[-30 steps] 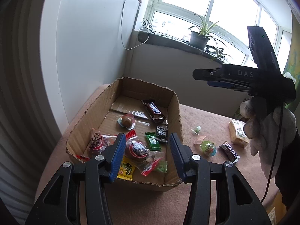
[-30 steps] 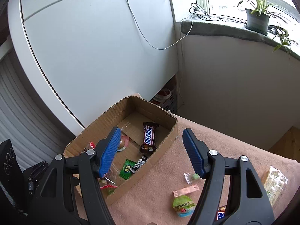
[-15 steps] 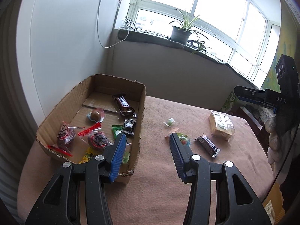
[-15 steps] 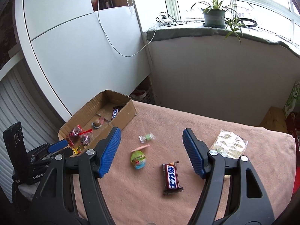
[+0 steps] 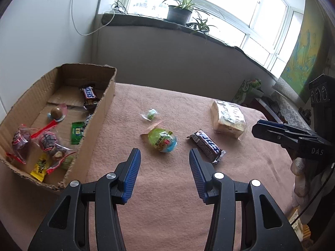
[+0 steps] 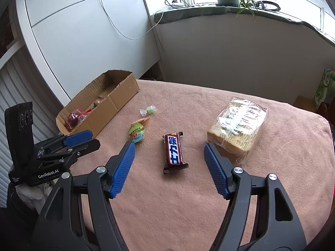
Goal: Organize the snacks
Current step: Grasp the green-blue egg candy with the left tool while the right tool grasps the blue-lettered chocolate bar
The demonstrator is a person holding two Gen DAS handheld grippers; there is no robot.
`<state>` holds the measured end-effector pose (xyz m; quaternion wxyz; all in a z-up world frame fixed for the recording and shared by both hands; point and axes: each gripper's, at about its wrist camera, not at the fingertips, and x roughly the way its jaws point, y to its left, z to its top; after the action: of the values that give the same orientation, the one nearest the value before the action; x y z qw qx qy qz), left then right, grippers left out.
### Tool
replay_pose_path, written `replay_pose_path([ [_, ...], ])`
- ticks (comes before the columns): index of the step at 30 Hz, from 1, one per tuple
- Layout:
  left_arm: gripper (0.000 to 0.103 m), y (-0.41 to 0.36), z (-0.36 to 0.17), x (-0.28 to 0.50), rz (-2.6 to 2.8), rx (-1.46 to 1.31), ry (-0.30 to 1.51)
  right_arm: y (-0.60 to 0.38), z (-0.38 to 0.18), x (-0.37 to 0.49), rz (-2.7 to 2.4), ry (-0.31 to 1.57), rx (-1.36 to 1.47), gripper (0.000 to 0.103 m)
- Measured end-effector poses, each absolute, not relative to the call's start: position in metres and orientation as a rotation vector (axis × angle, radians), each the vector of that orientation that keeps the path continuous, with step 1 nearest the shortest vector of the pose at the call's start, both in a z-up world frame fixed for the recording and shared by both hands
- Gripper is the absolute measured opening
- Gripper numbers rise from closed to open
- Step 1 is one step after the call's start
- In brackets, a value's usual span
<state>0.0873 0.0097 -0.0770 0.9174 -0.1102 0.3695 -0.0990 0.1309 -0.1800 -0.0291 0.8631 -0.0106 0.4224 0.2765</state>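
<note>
I see my right hand-held gripper point(image 6: 168, 168) spread wide and empty above the chocolate bar point(image 6: 173, 153) on the counter point(image 6: 188, 209), my left hand-held gripper point(image 5: 164, 171) likewise open near the egg-shaped snack point(image 5: 162, 140), the cardboard box point(image 5: 100, 113) partly cropped.

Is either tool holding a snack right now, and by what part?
Nothing is held. The left tool and right tool are both open and empty above the table.

A table covered by a pinkish-brown fleece blanket point(image 6: 188, 209) carries an open cardboard box point(image 6: 117, 102) far left, a small green wrapped candy point(image 6: 149, 110), a green egg-shaped snack point(image 6: 137, 133), a brown chocolate bar point(image 6: 173, 152) and a clear-wrapped cracker pack point(image 6: 238, 128) right.
</note>
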Motion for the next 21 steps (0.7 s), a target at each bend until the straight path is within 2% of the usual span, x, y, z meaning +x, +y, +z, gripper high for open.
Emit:
replay_pose_path([
  [9, 0.047, -0.003, -0.098, 0.123, -0.169, -0.284, 0.821, -0.170, -0.067, 0.139, 0.564, 0.925, -0.092, 0.071],
  [21, 0.047, -0.025, -0.115, 0.154, -0.126, -0.189, 0.870, -0.172, -0.086, 0.148, 0.579, 0.960, -0.090, 0.071],
])
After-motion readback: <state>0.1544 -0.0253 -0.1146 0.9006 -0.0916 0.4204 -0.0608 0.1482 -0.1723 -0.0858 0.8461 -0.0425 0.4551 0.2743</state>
